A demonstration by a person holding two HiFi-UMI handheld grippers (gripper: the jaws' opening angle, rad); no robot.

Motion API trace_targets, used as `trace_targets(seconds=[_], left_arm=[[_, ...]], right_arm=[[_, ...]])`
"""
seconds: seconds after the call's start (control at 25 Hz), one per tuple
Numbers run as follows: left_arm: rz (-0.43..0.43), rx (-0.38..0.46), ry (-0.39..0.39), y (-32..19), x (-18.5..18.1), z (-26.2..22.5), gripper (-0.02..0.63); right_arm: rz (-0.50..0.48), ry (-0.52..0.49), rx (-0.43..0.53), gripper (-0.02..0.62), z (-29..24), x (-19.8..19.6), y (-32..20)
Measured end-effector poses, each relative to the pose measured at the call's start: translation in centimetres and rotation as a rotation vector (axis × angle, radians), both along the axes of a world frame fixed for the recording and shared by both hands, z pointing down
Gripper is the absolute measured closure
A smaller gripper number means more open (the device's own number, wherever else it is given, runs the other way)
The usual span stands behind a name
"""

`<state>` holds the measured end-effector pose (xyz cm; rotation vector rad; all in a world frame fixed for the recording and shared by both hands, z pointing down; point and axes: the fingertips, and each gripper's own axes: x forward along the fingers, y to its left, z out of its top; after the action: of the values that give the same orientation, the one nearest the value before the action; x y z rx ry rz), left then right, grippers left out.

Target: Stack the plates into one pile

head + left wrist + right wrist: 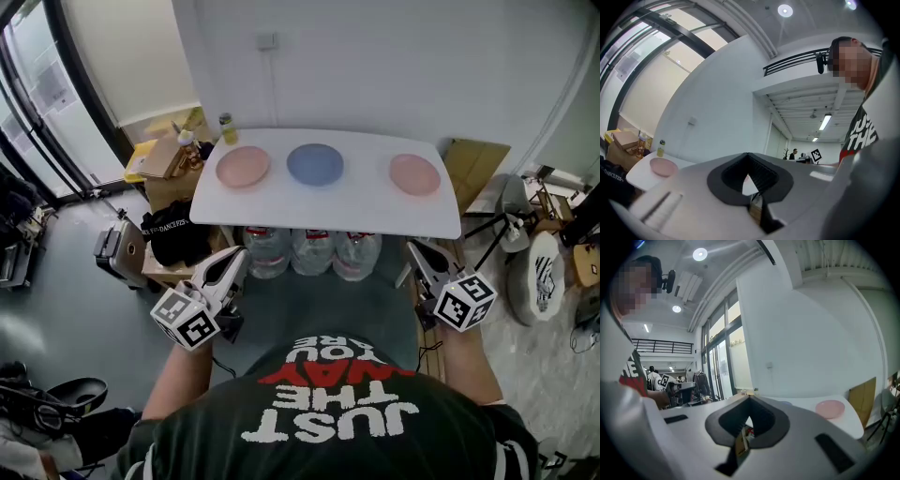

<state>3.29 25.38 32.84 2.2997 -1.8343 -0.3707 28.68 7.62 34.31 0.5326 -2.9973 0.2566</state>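
Plates, 3, round and shallow, lying in 1 row on the white table [356, 204], each well apart from its neighbour, none overlapping.

Item 1: left pink plate [243, 166], near the table's left end, flat. A small bottle [228, 128] of yellowish liquid stands just behind it at the far edge.

Item 2: blue plate [315, 164], middle of the row, flat.

Item 3: right pink plate [414, 174], toward the table's right end, flat.

Item 4: left gripper [236, 257], held low in front of the person, short of the table's near edge. Its 2 jaws are closed tip to tip with nothing between them.

Item 5: right gripper [419, 251], held likewise on the other side, short of the table. Its jaws are pressed together and empty.

Item 6: large water bottles [310, 251], 3, stored under the table, not part of the task.

Status: stacking appears not begun. 0 plates are piled and all 3 lie single. Judged remaining: bring 2 plates onto the 3rd to make 1 pile. Both grippers would first need to open and reach forward over the table.
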Motion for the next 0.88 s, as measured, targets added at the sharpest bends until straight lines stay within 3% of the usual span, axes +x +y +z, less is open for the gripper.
trace_targets(seconds=[0.36,0.72,0.88], left_arm=[[0.007,-0.022,-0.008,-1.8,2.4,0.1,0.606],[-0.020,-0.038,0.019,-6.2,9.3,0.4,0.606],[-0.021,-0.064,0.007,-8.4,9.6,1.5,0.606]], right_arm=[[-0.016,-0.026,0.004,0.594,-0.4,1.5,-0.8],[-0.075,-0.017,-0.006,0.594,1.0,7.6,-4.5],[-0.088,-0.018,-0.020,0.594,2.4,7.2,-7.0]])
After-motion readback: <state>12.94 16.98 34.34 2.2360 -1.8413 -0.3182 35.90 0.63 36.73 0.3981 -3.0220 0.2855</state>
